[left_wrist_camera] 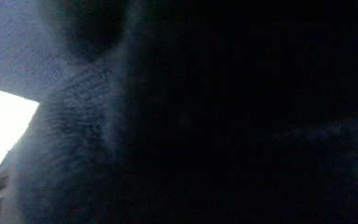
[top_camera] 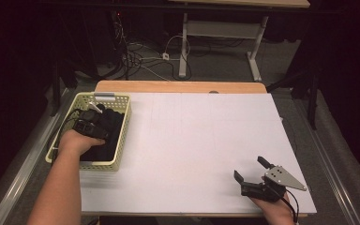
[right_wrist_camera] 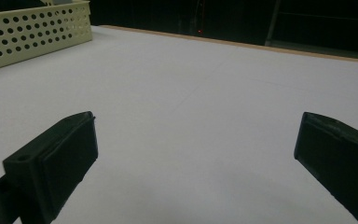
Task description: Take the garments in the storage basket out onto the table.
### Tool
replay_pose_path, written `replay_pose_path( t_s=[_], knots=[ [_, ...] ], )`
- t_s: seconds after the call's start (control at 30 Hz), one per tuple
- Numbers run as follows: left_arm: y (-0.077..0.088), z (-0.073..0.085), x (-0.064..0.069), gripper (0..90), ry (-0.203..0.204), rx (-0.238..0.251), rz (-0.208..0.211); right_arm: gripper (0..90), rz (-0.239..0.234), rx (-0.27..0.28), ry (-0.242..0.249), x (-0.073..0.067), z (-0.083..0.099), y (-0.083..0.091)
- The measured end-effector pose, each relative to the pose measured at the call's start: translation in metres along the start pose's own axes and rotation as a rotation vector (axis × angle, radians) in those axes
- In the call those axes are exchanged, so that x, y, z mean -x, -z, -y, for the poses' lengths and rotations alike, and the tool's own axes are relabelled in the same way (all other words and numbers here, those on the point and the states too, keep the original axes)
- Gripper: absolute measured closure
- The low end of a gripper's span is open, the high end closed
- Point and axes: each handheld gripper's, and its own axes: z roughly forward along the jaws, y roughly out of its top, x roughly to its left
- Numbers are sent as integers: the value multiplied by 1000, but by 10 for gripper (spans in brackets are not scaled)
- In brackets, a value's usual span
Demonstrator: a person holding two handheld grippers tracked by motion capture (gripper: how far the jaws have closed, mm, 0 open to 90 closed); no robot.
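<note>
A pale yellow perforated basket stands at the table's left edge and holds dark cloth. My left gripper reaches down into the basket among the cloth, and its jaws are buried there. In the left gripper view, dark knitted fabric lies right against the lens. My right gripper rests near the table's front right corner, open, with nothing between its jaws. In the right gripper view, the right gripper points across the bare white sheet toward the basket.
The white sheet covers most of the wooden table. Beyond the far edge are floor cables and the legs of another desk. A metal rail runs along the left side.
</note>
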Motion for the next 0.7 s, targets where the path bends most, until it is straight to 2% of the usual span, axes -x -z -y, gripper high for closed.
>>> replay_pose_path(
  t_s=[0.17,0.23,0.3,0.33,0.37,0.47,0.53,0.6,0.7],
  knots=[
    [-1,-1,-3,247,-12,0,24,3,-3,-6,12,-2,1,-1],
    [-3,-1,-3,293,-25,1,50,3,-5,-4,12,-2,1,-1],
    [-3,-1,-3,350,-30,0,59,3,-5,-5,9,-2,1,-1],
    [-4,-1,-1,350,-37,-7,63,3,-5,-5,9,-2,1,-1],
    [-5,0,2,399,-52,-6,68,3,-6,-6,8,-2,0,-1],
    [-6,4,0,453,-53,21,89,3,-5,-5,11,-2,0,-1],
    [-6,4,-1,496,-47,21,100,3,-6,-1,14,-2,-1,-1],
    [-4,5,0,546,-70,26,95,3,-3,-1,14,-2,-1,-1],
    [-3,5,0,596,-82,29,93,3,-2,-2,14,-2,-1,0]
  ],
)
